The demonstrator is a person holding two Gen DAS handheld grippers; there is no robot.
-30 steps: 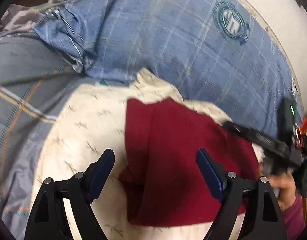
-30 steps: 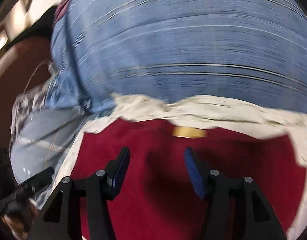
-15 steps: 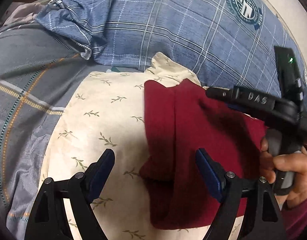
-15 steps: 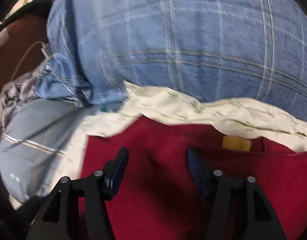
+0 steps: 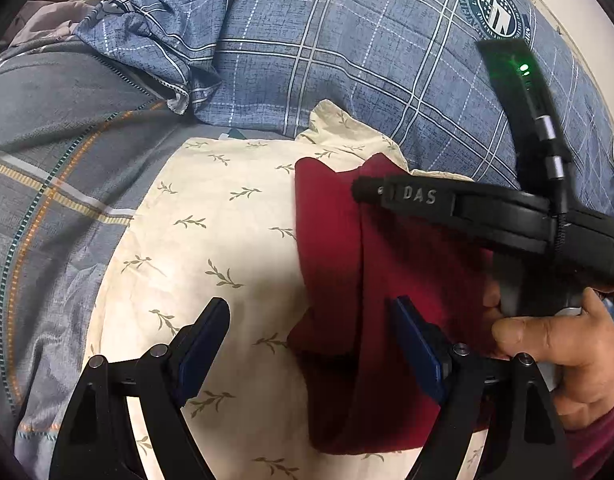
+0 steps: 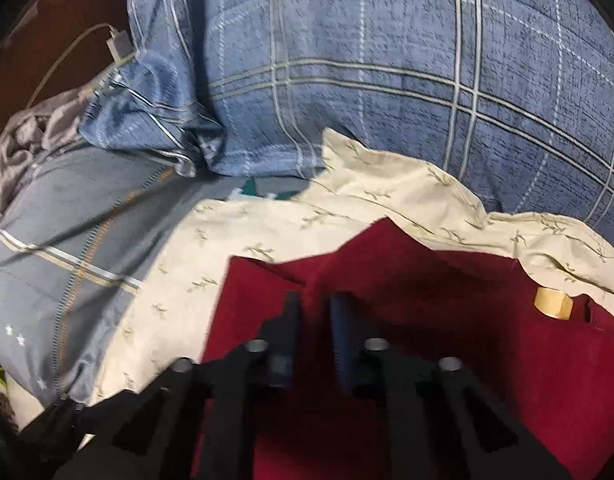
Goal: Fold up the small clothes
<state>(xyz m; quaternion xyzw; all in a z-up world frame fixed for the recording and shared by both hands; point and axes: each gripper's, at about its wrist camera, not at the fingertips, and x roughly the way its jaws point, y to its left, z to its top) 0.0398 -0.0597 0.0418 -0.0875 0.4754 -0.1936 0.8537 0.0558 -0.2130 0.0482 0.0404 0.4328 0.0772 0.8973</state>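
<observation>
As the right tool (image 6: 313, 330) slid across and its jaws snapped closed on a fold of the red garment (image 5: 387, 272) lying on the cream leaf-print cloth (image 5: 211, 240), the left tool (image 5: 307, 344) hung wide open, empty, so a fold looked imminent.

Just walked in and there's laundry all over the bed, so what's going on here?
A person is folding a dark red garment that lies on a cream leaf-print cloth spread over the blue plaid bedding. The right hand-held gripper has just closed on a fold of the red fabric near its left edge. The left hand-held gripper hangs open above the garment's near left edge, holding nothing. The fold is only partly done.
</observation>
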